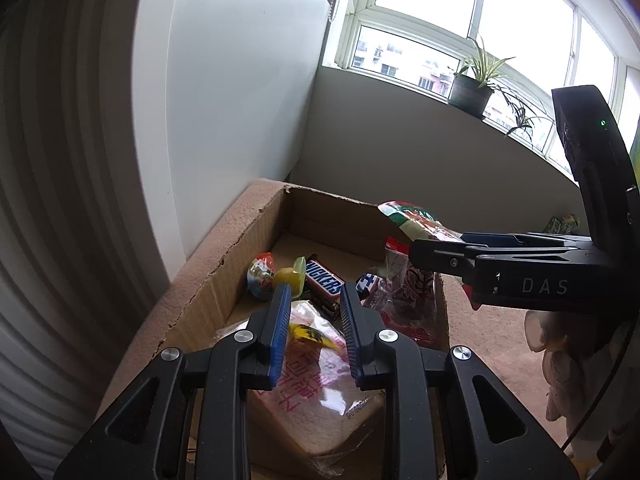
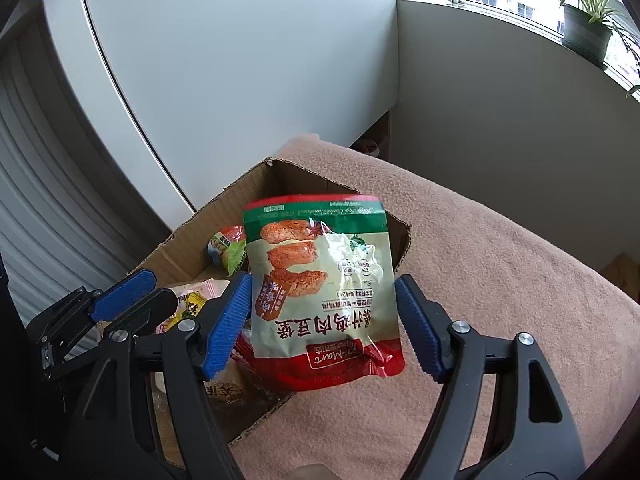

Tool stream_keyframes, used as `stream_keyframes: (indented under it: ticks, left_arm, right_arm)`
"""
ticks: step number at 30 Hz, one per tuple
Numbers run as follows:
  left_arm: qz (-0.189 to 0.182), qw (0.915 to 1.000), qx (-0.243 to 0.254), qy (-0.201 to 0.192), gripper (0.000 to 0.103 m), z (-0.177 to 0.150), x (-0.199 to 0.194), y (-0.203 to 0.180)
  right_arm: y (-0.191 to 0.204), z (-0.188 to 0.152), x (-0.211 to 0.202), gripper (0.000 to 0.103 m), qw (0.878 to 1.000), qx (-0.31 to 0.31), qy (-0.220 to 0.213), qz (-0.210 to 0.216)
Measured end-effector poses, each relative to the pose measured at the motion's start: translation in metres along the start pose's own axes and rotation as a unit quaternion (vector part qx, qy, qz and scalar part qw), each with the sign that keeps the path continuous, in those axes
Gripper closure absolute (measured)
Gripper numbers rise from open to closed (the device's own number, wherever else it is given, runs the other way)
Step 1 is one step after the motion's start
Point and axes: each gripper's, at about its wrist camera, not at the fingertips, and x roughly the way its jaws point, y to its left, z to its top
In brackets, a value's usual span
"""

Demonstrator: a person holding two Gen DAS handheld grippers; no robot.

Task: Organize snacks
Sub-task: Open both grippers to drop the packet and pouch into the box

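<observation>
A cardboard box (image 1: 208,280) of snacks sits on a pink-brown cloth. In it lie a Snickers bar (image 1: 323,278), a round foil snack (image 1: 261,270), a yellow-green jelly cup (image 1: 289,276) and a wrapped bread slice pack (image 1: 320,392). My left gripper (image 1: 315,304) hovers open over the bread pack, holding nothing. My right gripper (image 2: 324,304) is open; a red-green chicken snack pouch (image 2: 320,288) stands between its fingers over the box's right edge (image 2: 404,240). The right gripper (image 1: 424,258) and the pouch (image 1: 412,220) also show in the left wrist view.
The cloth-covered surface (image 2: 500,280) stretches right of the box. A white cabinet (image 2: 220,60) and a ribbed radiator panel (image 2: 48,208) stand left. Potted plants (image 1: 474,88) sit on the windowsill. The left gripper (image 2: 120,300) shows at the left of the right wrist view.
</observation>
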Motion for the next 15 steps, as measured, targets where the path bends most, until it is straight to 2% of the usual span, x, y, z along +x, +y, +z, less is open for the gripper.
stream_keyframes:
  ticks: [3,6,15]
  left_arm:
    - [0.003,1.0000,-0.004,-0.004,0.059,-0.001,-0.002,0.005]
    - [0.003,0.9999,-0.007,-0.007,0.052,-0.002,-0.005,0.008]
    - [0.005,0.9999,-0.005,-0.009,0.052,-0.004,-0.010,0.009]
  right_arm:
    - [0.003,0.000,-0.002,0.027,1.000,-0.003,-0.004,-0.002]
    - [0.004,0.000,-0.005,0.023,1.000,0.000,-0.009,0.000]
    - [0.002,-0.009,-0.026,0.023,0.999,0.012,-0.032,-0.002]
